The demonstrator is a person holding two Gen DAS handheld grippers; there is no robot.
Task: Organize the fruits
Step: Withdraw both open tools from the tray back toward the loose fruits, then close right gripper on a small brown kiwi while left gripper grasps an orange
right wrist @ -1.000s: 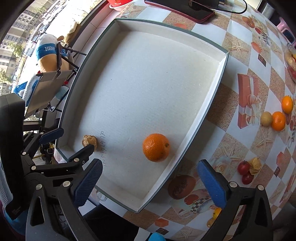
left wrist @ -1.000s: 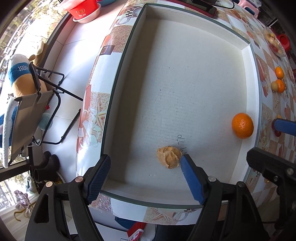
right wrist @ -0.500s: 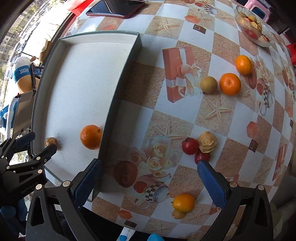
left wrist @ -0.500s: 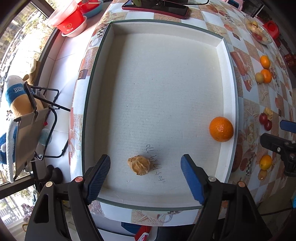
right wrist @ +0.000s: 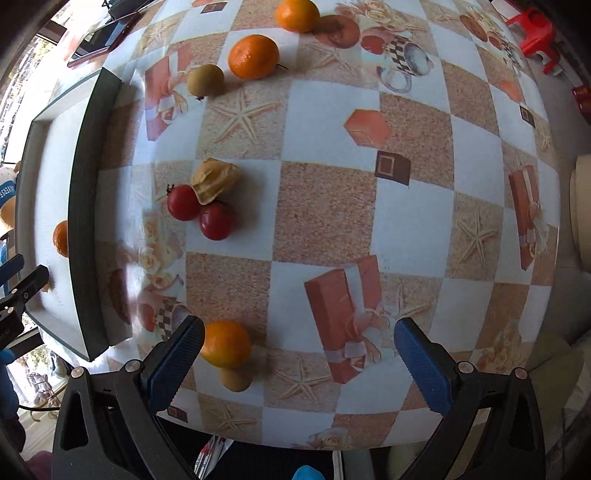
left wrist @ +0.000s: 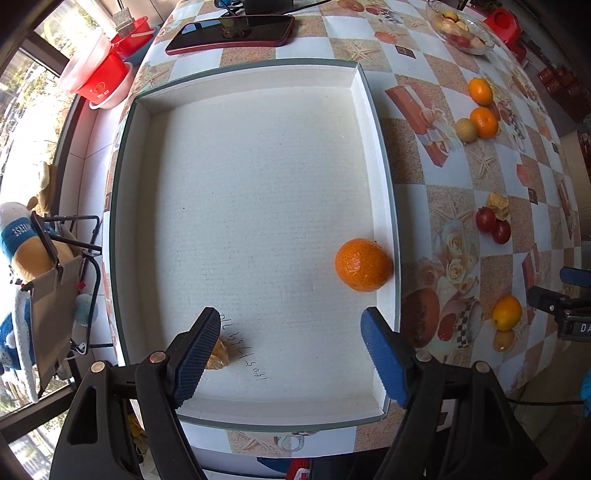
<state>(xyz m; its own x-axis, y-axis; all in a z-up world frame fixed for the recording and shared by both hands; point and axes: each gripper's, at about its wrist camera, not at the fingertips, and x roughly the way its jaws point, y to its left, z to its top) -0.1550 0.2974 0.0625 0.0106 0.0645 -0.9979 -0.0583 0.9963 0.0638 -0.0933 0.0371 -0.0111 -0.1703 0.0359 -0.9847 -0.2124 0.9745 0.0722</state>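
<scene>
The left gripper [left wrist: 291, 354] hangs over the near end of a shallow white tray [left wrist: 384, 206], its blue-padded fingers spread wide and holding nothing. Its left finger pad [left wrist: 195, 356] partly covers a papery husked fruit [left wrist: 221, 355] lying on the tray floor beside some handwritten marks; too little of the fruit shows to tell which way it points. Farther right in the tray, an orange [left wrist: 364, 264] sits against the right wall. It is round, so it has no clear long axis.

The right gripper [right wrist: 301, 363] hovers above the patterned tablecloth [right wrist: 332, 206] to the right of the tray, fingers also spread wide and empty. Just beside its left finger pad [right wrist: 173, 363] lie a small orange fruit [right wrist: 226, 344] and, touching it on the near side, a smaller tan fruit [right wrist: 236, 380]. Farther out, two red fruits [right wrist: 201, 212] touch each other, with a second husked fruit [right wrist: 214, 180] resting against them. Beyond these sit a yellow-green round fruit [right wrist: 205, 80], a second orange [right wrist: 253, 56] just beside it, and a third orange [right wrist: 297, 14] near the far edge. A phone [left wrist: 231, 34] lies beyond the tray's far end.
</scene>
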